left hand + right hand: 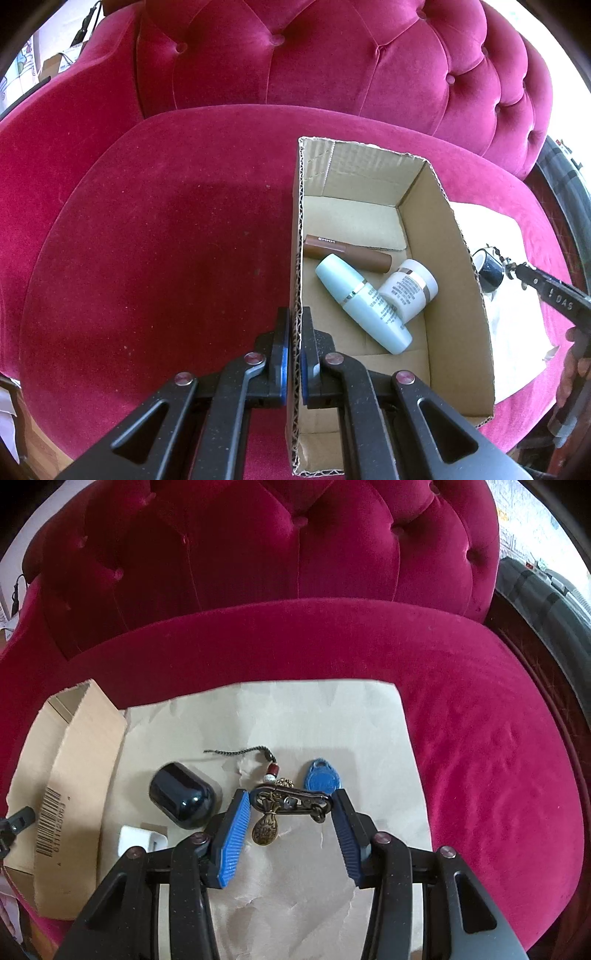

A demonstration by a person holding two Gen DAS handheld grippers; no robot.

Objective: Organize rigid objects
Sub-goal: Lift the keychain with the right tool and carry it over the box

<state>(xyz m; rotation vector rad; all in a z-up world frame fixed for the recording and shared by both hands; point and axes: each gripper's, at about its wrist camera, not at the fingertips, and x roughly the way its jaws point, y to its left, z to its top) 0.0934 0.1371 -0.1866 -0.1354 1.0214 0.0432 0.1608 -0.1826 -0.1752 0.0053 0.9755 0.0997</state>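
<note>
My left gripper (294, 325) is shut on the left wall of an open cardboard box (458, 280) on the red velvet seat. Inside lie a brown tube (347, 253), a pale blue bottle (362, 302) and a white jar (410, 288). My right gripper (290, 803) is open, its blue pads on either side of a dark metal keychain clip (291, 802) with a brass charm (265, 830), a beaded cord (271, 768) and a blue key fob (322, 777). These lie on beige paper (295, 720). The box (74, 775) stands to the left.
A dark glossy case (183, 800) and a white charger cube (142, 842) lie on the paper left of my right gripper. The tufted chair back (332, 59) rises behind. The seat edge drops off to the right (554, 812).
</note>
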